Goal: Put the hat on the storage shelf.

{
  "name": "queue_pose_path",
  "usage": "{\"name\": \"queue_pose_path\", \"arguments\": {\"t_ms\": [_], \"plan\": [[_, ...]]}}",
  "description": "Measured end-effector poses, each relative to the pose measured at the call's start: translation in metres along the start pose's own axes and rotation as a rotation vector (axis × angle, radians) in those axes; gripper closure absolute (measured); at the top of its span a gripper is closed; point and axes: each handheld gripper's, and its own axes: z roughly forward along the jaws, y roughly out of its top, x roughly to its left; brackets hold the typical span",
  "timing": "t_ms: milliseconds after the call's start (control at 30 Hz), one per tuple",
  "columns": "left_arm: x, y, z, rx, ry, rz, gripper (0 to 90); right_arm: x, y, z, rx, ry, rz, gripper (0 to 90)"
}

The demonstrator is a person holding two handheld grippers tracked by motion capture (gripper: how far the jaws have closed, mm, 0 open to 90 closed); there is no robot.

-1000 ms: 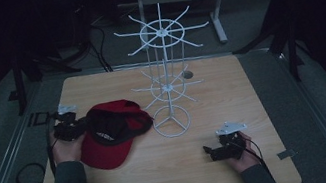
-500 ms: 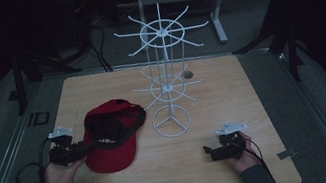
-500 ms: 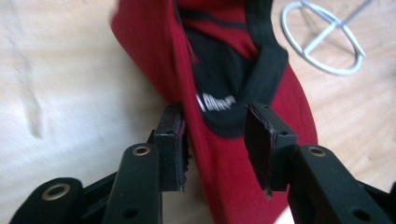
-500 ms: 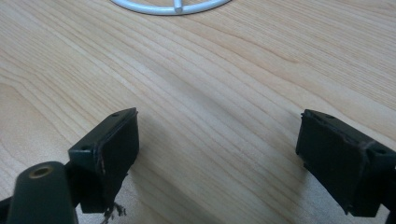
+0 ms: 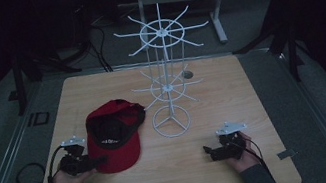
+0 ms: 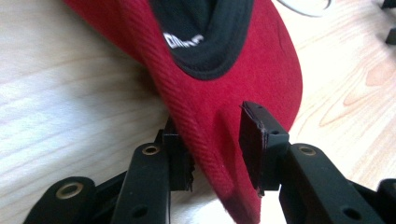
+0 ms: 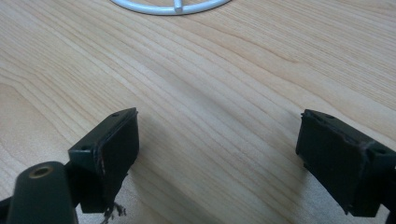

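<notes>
Red cap (image 5: 114, 135) lies upside down on table (image 5: 261, 84), near white wire rack (image 5: 166, 86). Left tongs (image 6: 217, 151) just closing around brim edge, not clearly pinching. Soft crown, stiffer brim: grip brim. Right tongs (image 7: 219, 158) released, idle.

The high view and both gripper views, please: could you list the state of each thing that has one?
Red cap: upside down on the table, brim between the left gripper's jaws.
Left gripper: jaws around the brim, just closing, gap at one pad.
Right gripper: open, holding nothing.
White wire rack: upright, hooks bare.
</notes>
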Motion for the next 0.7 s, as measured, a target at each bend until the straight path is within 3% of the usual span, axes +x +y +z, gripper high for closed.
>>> {"name": "queue_pose_path", "arguments": {"t_ms": [100, 433, 567, 700], "plan": [[-0.002, -0.002, 0.007, 0.037, -0.033, -0.002, 68.8, 0.000, 0.000, 0.000, 0.000, 0.000, -0.001, 13.1], [-0.009, -0.007, 0.012, 0.075, -0.107, 0.007, 69.6, 0.000, 0.000, 0.000, 0.000, 0.000, -0.001, 13.1], [-0.012, -0.007, 0.010, 0.045, -0.120, -0.010, 75.9, 0.000, 0.000, 0.000, 0.000, 0.000, -0.001, 13.1], [-0.017, -0.004, 0.008, 0.001, -0.097, -0.023, 80.9, 0.000, 0.000, 0.000, 0.000, 0.000, -0.001, 13.1]]}}
